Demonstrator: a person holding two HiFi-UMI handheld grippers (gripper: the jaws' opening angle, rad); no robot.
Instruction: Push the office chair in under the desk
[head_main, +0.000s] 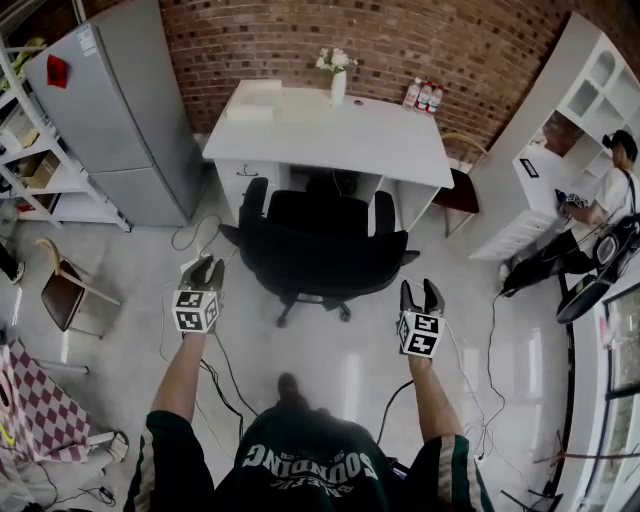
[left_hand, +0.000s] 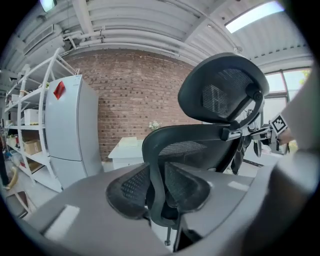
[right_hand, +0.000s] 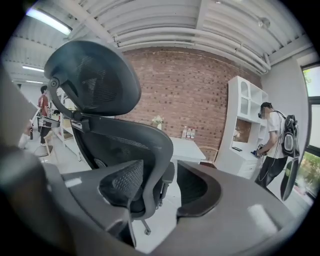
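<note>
Brick wall (head_main: 300, 40) across the top of the head view, pale floor (head_main: 340, 385) below it, fridge (head_main: 120, 110) at upper left: that's our arena. White counter (head_main: 330, 135) sits upper middle, and right below it, dead centre, is the black chair (head_main: 320, 255), back toward the person, armrests up at the counter's front edge. By the look of it the seat is only partly into the kneehole. The backrest stands well out over the floor, so the push is not yet done.

Now the tongs. Left tongs (head_main: 207, 270) hover at centre left, just beside the backrest's left edge. In the left gripper view the pads stand a narrow gap apart, gripping nothing, with the chair's spine showing through the gap farther off. Right tongs (head_main: 419, 292), centre right, are spread wider and just as empty, near the backrest's right edge but apart from it.

How to play it: I'd set both on the backrest rim, one each side and level with each other, then shove evenly so the chair rolls straight up the frame instead of swivelling. Watch those armrests, as they may catch the counter edge. Cables (head_main: 225, 375) also trail over the floor at lower left, not far from the castors (head_main: 345, 313), and a wheel could snag.
</note>
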